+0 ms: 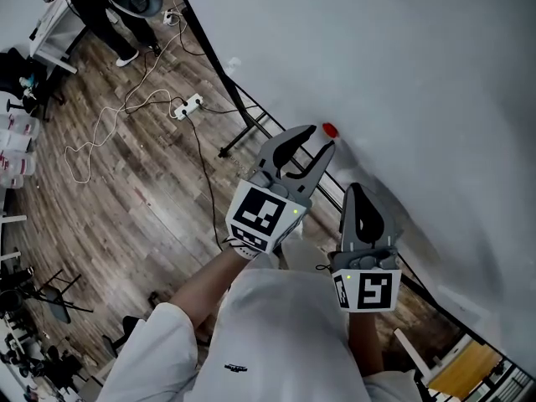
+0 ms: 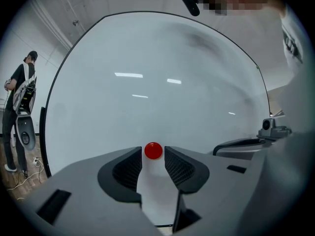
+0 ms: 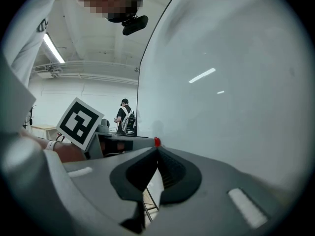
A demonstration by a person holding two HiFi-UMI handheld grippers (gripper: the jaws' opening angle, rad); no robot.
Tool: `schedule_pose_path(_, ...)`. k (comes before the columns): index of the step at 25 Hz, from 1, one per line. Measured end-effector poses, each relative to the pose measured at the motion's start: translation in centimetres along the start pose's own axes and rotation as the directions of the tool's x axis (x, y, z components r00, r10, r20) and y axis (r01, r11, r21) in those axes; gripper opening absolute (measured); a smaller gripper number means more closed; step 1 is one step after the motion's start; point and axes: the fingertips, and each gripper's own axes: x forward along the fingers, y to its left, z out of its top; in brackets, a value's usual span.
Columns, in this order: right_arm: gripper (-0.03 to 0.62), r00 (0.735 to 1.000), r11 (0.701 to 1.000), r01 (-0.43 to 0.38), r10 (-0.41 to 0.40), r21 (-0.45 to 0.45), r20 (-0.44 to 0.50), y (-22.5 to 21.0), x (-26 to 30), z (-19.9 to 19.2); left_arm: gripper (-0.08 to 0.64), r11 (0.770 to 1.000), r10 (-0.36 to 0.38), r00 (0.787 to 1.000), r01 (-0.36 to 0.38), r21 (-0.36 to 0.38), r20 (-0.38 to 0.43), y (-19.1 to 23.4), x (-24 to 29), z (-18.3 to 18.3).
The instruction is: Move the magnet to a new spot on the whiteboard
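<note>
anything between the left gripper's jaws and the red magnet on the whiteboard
Nothing. In the left gripper view the magnet sits right at the tips of the left gripper, with only bare whiteboard in the gap.

- Wood-plank floor (image 1: 126, 208), dark brown.
- White cable (image 1: 151, 92) + pwr strip (image 1: 190, 105) lying on floor.
- Strip light (image 3: 52, 48) on ceiling, lit.
- Person w/ backpack (image 2: 19, 107) standing far off.

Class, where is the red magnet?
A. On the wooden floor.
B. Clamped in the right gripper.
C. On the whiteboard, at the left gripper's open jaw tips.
C: the red magnet sits on the whiteboard at the tips of the left gripper, jaws parted, gaps either side.
</note>
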Motion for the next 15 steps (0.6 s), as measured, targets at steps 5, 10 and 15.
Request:
schedule_pose_path(5,0.011,1.0,1.0,0.004,-0.004,-0.007,0.001,-0.1,-0.1,0.2,0.132,1.0,-0.004,1.0,0.004,-0.01,0.005,0.1,0.6,0.0)
schedule_pose_path(10,0.011,1.0,1.0,0.01,-0.01,-0.01,0.002,-0.5,0.0,0.5,0.133,1.0,-0.013,1.0,0.013,0.002,0.003,0.1,1.5,0.2)
schedule_pose_path(15,0.011,1.0,1.0,0.017,-0.017,-0.009,0.005,-0.6,-1.0,0.4,0.124,1.0,0.009,1.0,-0.009,0.001,-0.004,-0.1,1.4,-0.2)
